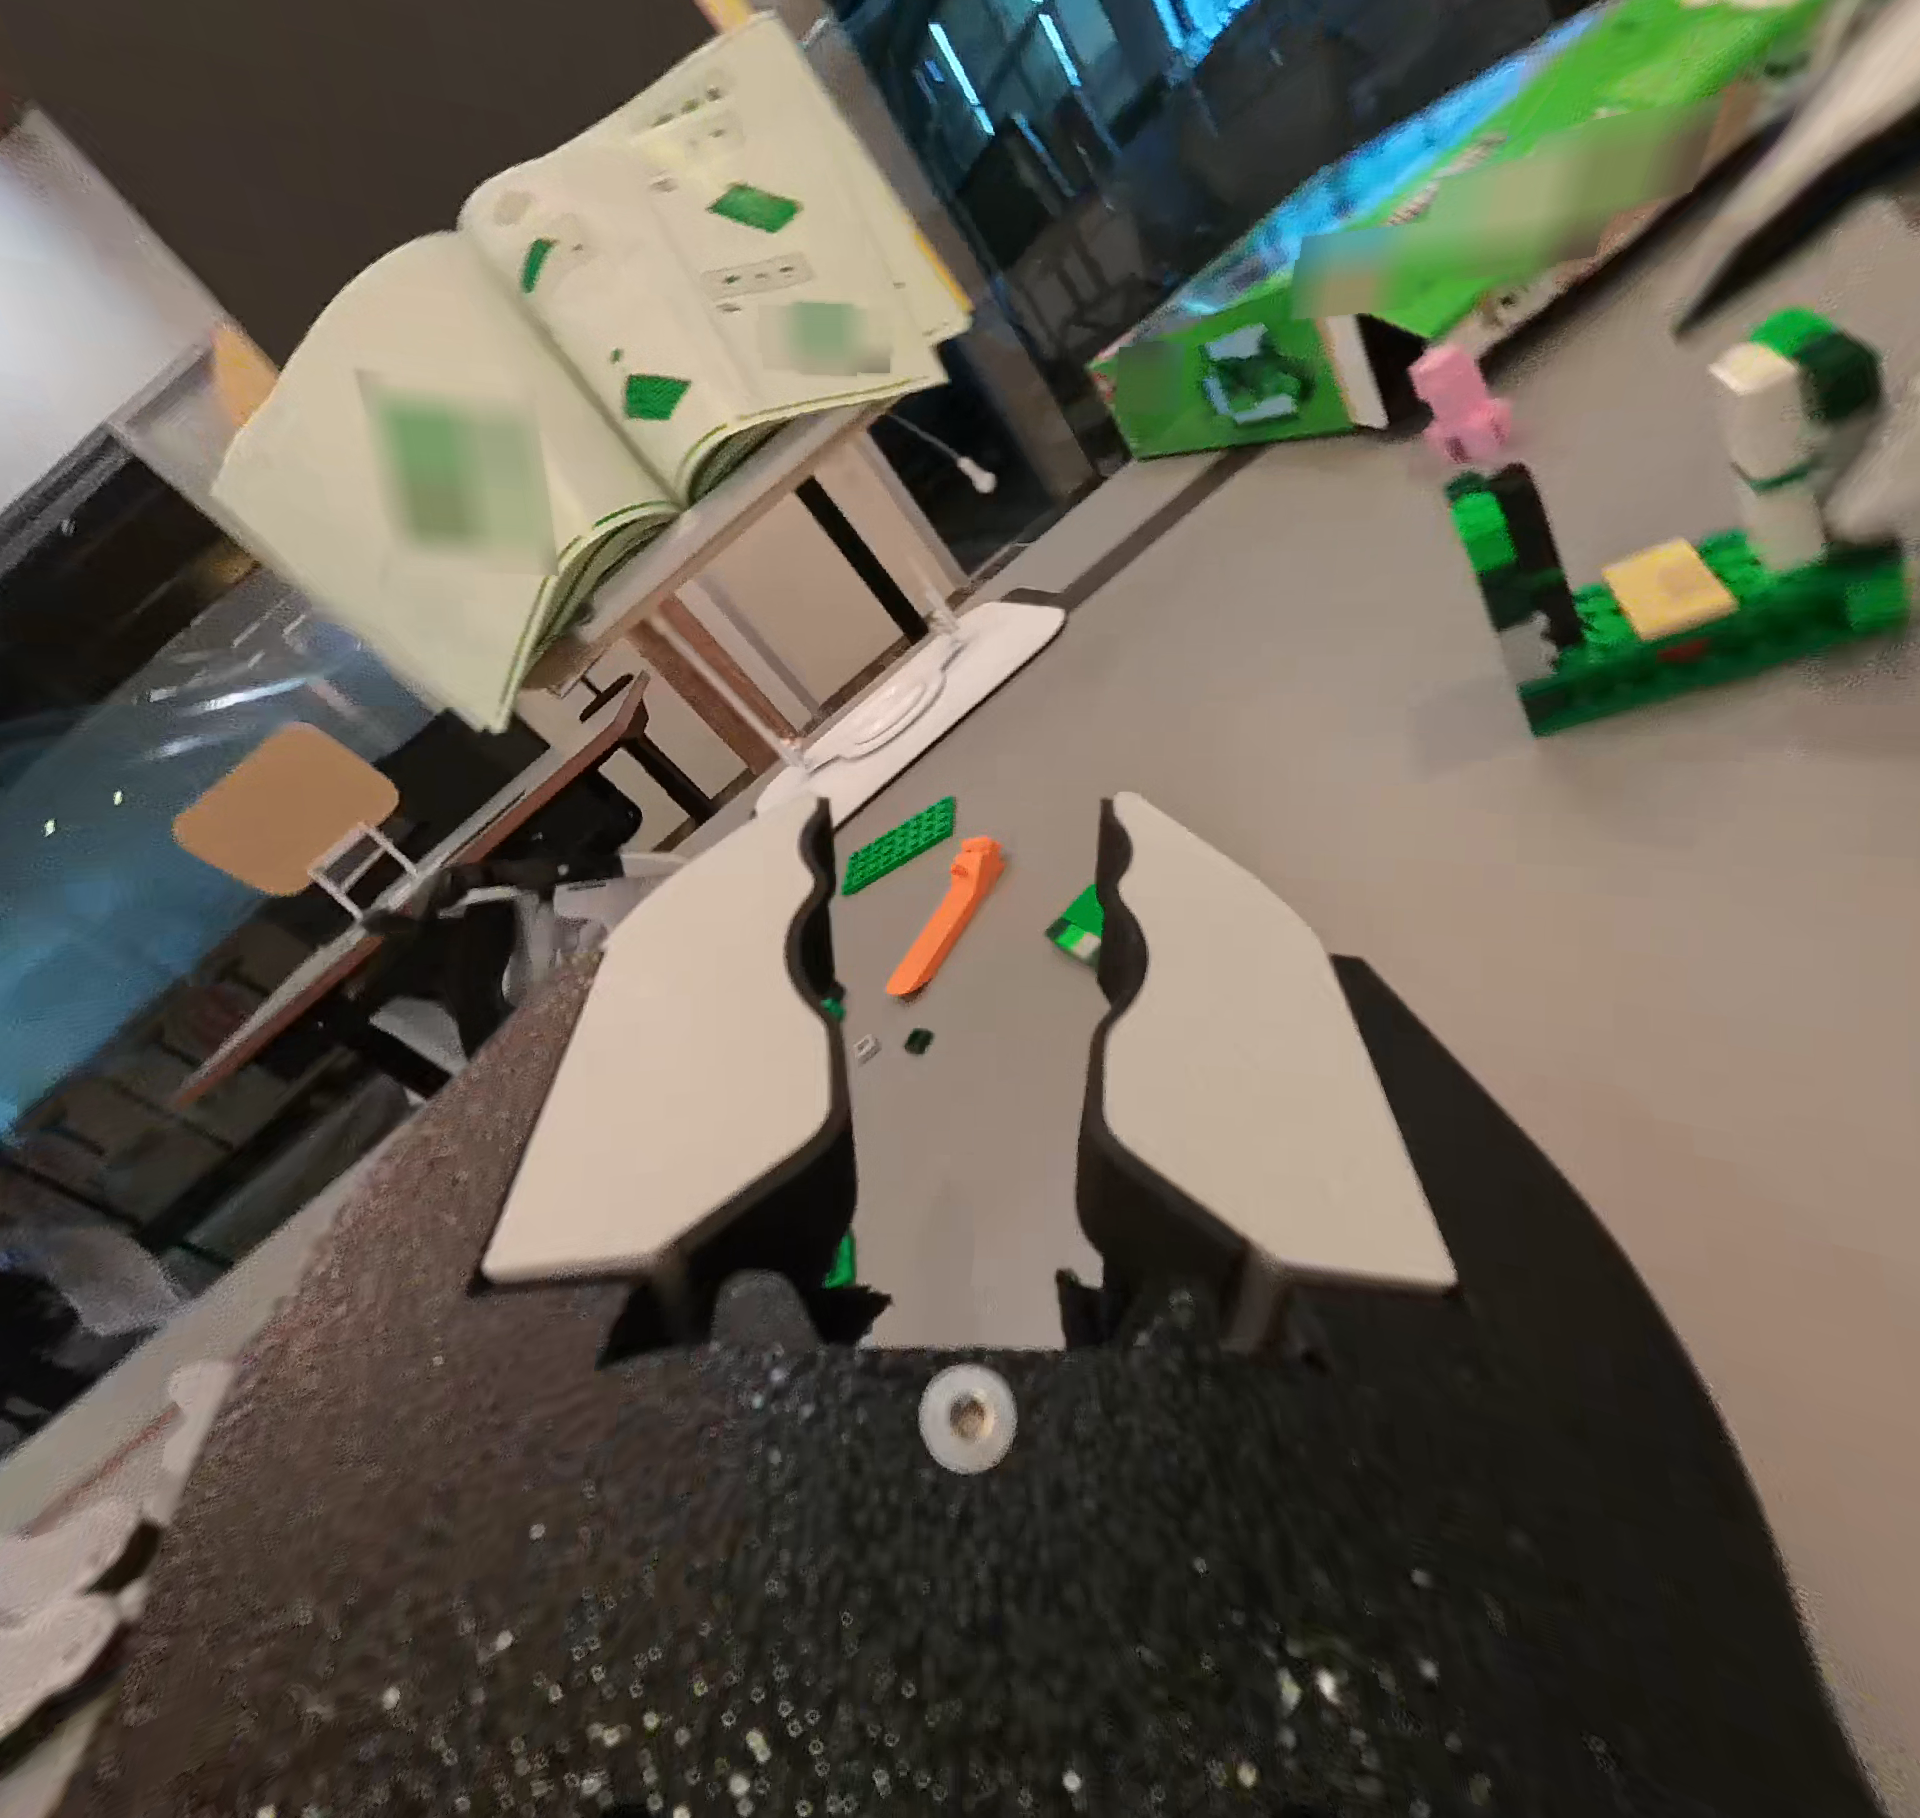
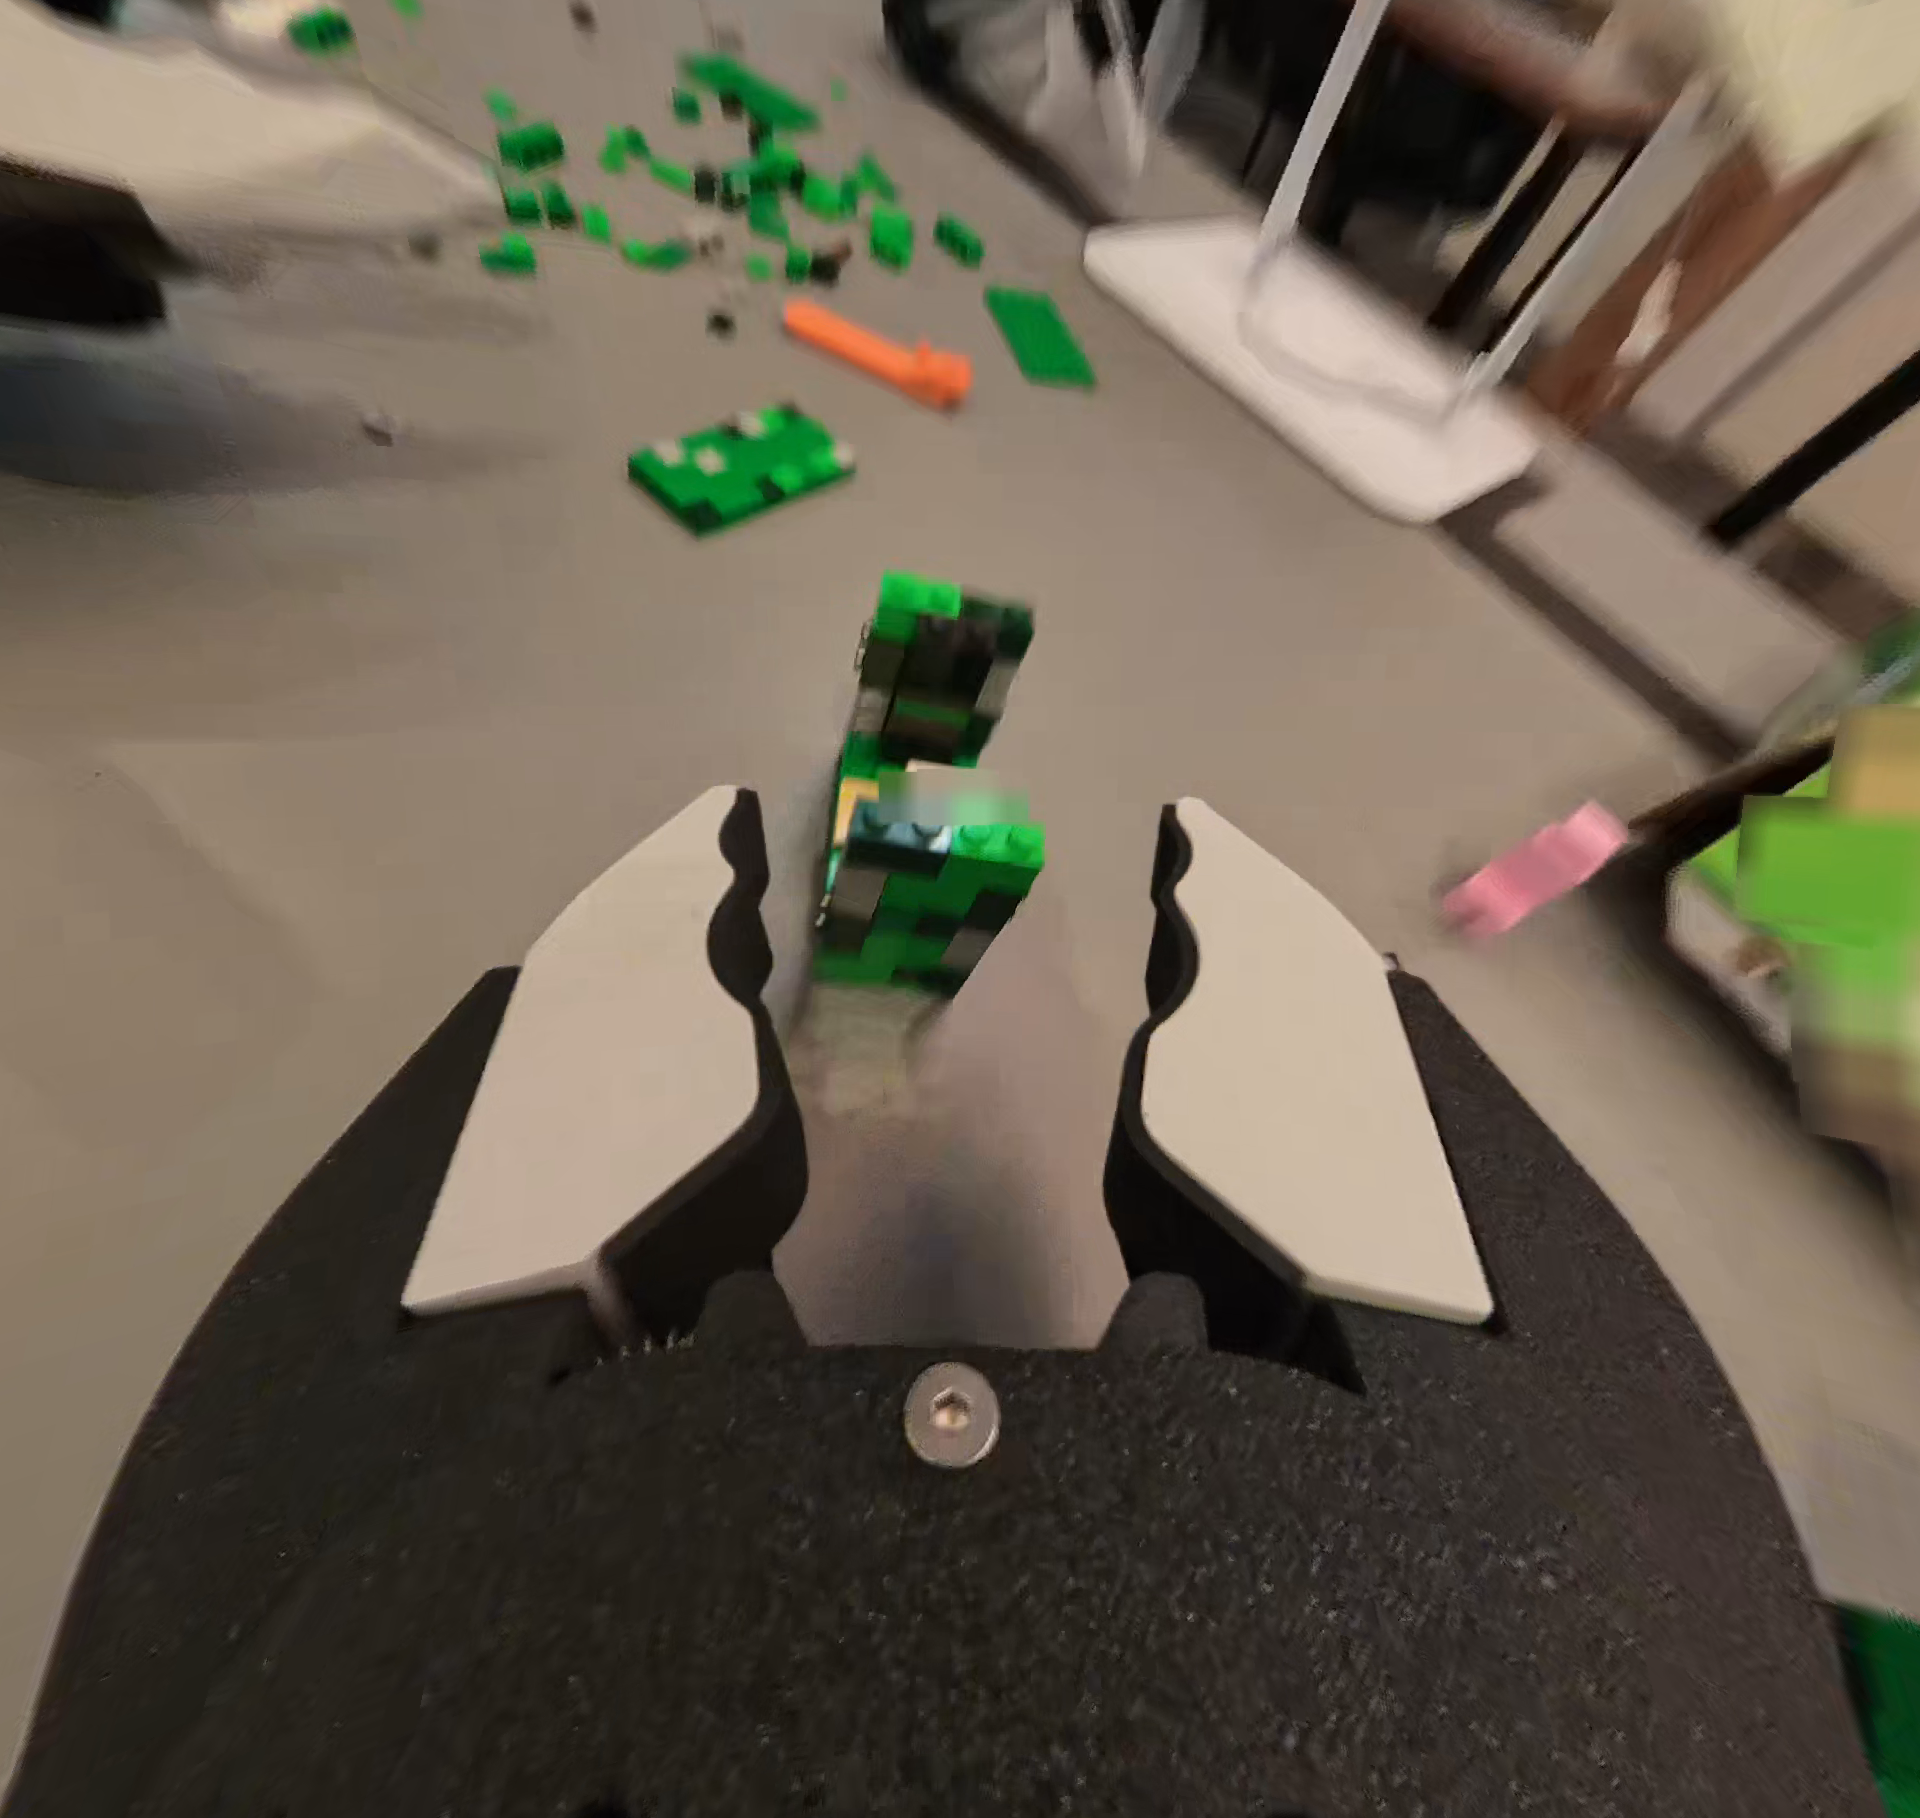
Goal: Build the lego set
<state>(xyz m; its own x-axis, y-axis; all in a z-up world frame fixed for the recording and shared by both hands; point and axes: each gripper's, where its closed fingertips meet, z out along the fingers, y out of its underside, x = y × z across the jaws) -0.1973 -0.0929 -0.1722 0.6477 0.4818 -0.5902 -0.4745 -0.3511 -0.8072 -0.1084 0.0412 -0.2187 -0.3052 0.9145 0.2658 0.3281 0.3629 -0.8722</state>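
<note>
Key relation: green-and-black brick column (image 2: 935,781) is standing just ahead of the right gripper (image 2: 956,833), centre of the right wrist view, its long axis running upright and roughly along the line of the fingers; it is sitting nearer the left-hand finger (image 2: 613,1041), the other finger well clear of it.
Right fingers: standing apart, gripping nothing; whether the column is touching the near finger is not clear through motion blur.
Right pose: pointing forward and down over the grey surface (image 2: 312,833), low; view is smearing, so probably moving.
Left fingers: left gripper (image 1: 961,854) is spread apart, empty.
Left pose: tilted, looking down the surface; orange brick separator (image 1: 945,921) and a flat green plate (image 1: 899,846) are lying ahead between the tips, well apart from them.
Nearer hand: right, judging by how the column is filling its view.
Build: green base with white-and-green figure (image 1: 1714,615) is sitting at right of the left wrist view; a small flat studded panel (image 2: 743,464) and the loose green bricks (image 2: 727,179) are lying upper centre of the right wrist view.
Other: open instruction booklet (image 1: 582,366) is propped upper left; green set box (image 1: 1455,230) upper right; pink piece (image 2: 1538,864) at right.
Next move, judged: closing across the column's narrow width.
</note>
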